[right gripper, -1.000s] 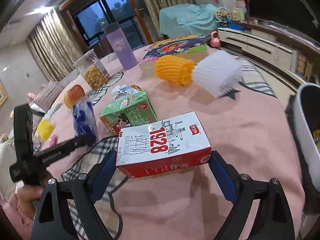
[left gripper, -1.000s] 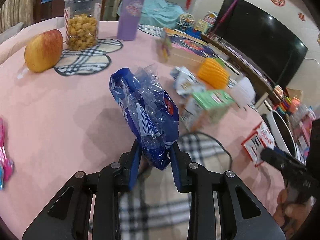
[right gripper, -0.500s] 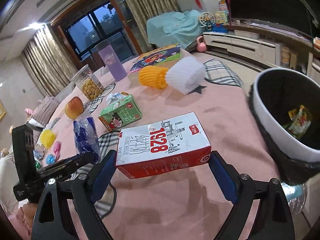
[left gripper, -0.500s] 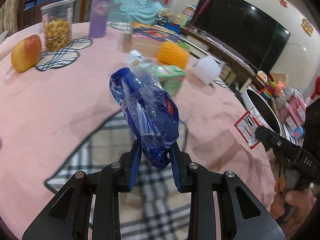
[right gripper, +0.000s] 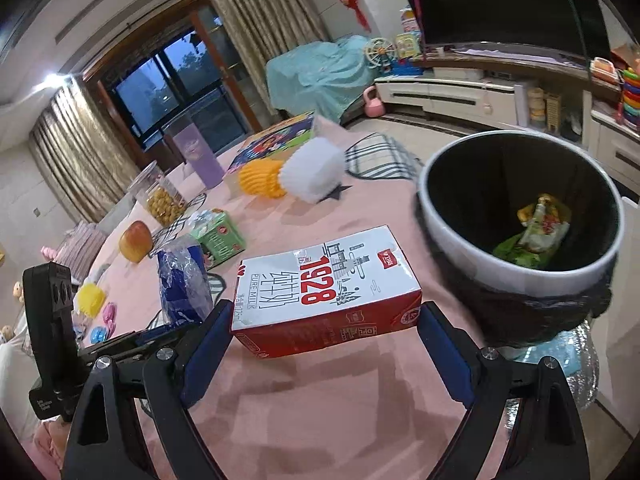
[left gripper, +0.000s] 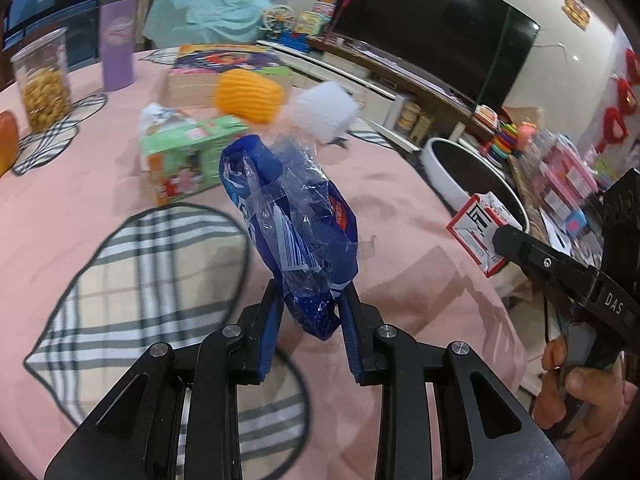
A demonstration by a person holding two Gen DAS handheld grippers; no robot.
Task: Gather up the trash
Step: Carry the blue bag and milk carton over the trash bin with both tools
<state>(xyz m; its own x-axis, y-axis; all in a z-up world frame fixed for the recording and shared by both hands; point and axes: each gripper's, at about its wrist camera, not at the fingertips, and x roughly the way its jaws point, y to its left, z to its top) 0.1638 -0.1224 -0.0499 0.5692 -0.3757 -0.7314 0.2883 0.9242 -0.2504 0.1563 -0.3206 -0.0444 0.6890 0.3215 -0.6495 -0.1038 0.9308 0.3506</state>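
My left gripper [left gripper: 310, 322] holds a crumpled blue plastic wrapper [left gripper: 292, 232]; its fingers [left gripper: 271, 328] stand narrow, pinching the wrapper's lower end so that the rest sticks up above the pink bench [left gripper: 100, 184]. My right gripper [right gripper: 324, 330] holds a red and white milk carton [right gripper: 326, 288] lengthwise, the fingers [right gripper: 208, 344] spread wide and pressed against its two short ends. The carton hangs above the bench near its edge.

Just past that edge stands the trash bin [right gripper: 512, 276], white-rimmed with a dark liner, its mouth open toward me. A few pieces of colourful rubbish [right gripper: 536, 232] lie at its bottom. In the right wrist view the carton is just left of the bin's rim, not over the opening. In the left wrist view the bin [left gripper: 440, 168] sits farther off to the right, and the wrapper is over the bench, near a checked placemat [left gripper: 132, 288].

Farther back on the bench lie a green carton [left gripper: 188, 152], an orange foam net [left gripper: 248, 96] touching a white foam net [left gripper: 326, 114], a purple cup [left gripper: 116, 56], a jar of snacks [left gripper: 42, 80] and an apple [right gripper: 136, 240].
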